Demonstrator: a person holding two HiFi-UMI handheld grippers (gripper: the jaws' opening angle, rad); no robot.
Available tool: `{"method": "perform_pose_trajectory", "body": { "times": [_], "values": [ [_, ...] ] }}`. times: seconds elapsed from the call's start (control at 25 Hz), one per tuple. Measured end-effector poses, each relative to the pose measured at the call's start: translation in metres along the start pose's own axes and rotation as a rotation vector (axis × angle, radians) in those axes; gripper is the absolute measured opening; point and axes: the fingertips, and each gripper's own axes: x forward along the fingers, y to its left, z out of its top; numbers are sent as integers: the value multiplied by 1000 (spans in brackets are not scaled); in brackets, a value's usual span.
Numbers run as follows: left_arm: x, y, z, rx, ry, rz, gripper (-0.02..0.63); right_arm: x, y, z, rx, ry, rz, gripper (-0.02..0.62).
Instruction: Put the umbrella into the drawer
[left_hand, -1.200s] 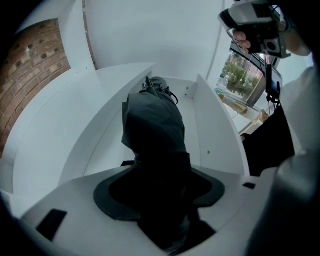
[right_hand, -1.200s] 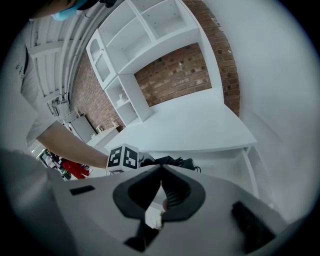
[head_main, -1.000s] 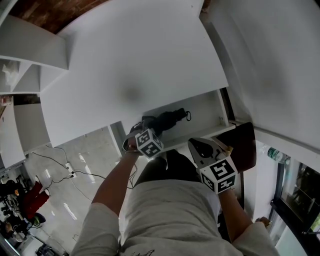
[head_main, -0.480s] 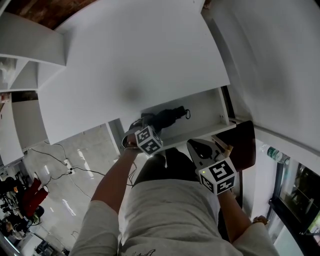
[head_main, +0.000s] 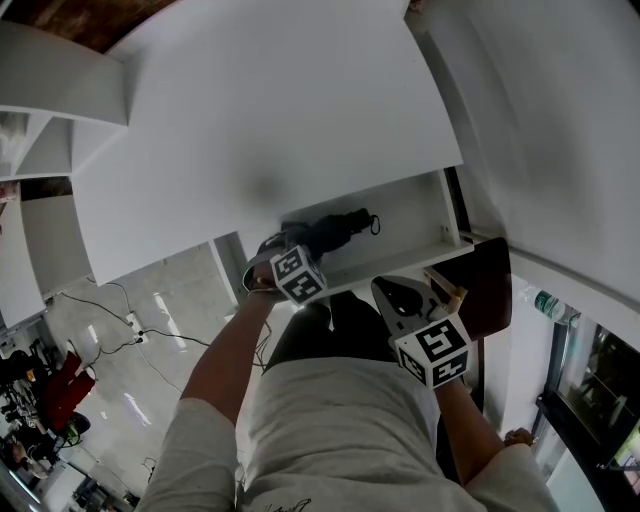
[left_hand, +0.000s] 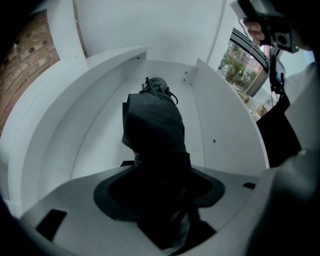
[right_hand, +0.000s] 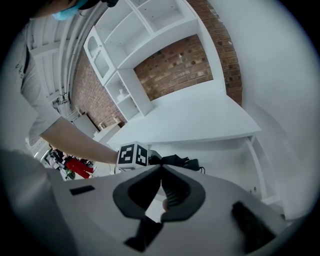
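A black folded umbrella (head_main: 338, 228) lies in the open white drawer (head_main: 412, 218) under the white tabletop (head_main: 270, 120). My left gripper (head_main: 280, 247) points steeply down into the drawer's left part and is shut on the umbrella's near end. In the left gripper view the umbrella (left_hand: 152, 127) fills the gap of the left gripper (left_hand: 160, 186) and runs away to the drawer's (left_hand: 222, 135) back wall. My right gripper (head_main: 392, 292) hangs in front of the drawer, apart from it. The right gripper (right_hand: 161, 170) is shut with nothing in it; beyond it lies the umbrella (right_hand: 177, 161).
A dark brown panel (head_main: 490, 285) stands right of the drawer. Cables (head_main: 130, 340) trail over the pale floor at the left. White shelves (right_hand: 125, 75) and a brick wall (right_hand: 175, 65) rise behind the tabletop. A bottle (head_main: 545, 305) lies at the far right.
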Motion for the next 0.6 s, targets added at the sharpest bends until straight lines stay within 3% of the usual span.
{"method": "perform_pose_trajectory", "body": {
  "times": [0.6],
  "values": [
    [9, 3, -4, -12, 65, -27, 281, 7, 2, -5, -5, 20, 26, 29]
  ]
}}
